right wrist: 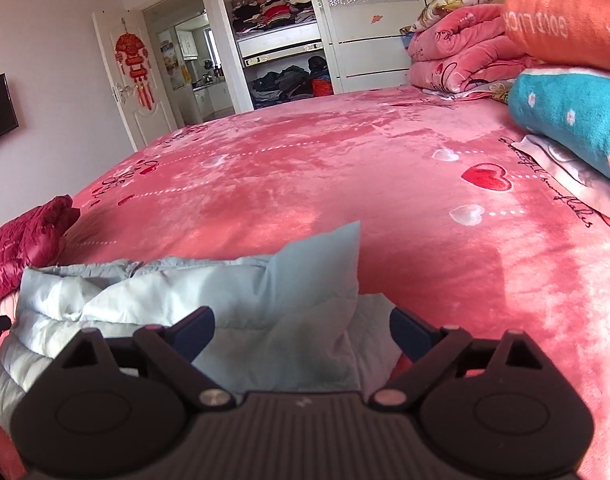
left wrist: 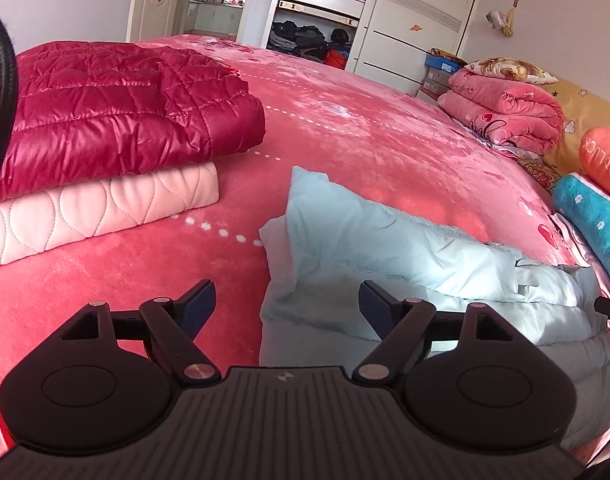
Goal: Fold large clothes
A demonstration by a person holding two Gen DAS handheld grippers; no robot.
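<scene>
A pale blue padded jacket [left wrist: 385, 256] lies partly folded and rumpled on the pink bed [left wrist: 385, 140]. It also shows in the right wrist view [right wrist: 209, 292], where one corner stands up. My left gripper [left wrist: 287, 300] is open and empty, just above the jacket's left end. My right gripper [right wrist: 303, 326] is open and empty, over the jacket's right end with cloth between its spread fingers. The tip of the right gripper [left wrist: 609, 306] shows at the edge of the left wrist view.
A folded crimson quilted jacket [left wrist: 105, 112] lies on a folded pale pink quilted garment [left wrist: 101, 208] at the left. Rolled pink blankets [left wrist: 509, 112], an orange pillow [right wrist: 565, 28] and a teal pillow [right wrist: 573, 116] line the headboard side. An open wardrobe [right wrist: 281, 36] stands beyond the bed.
</scene>
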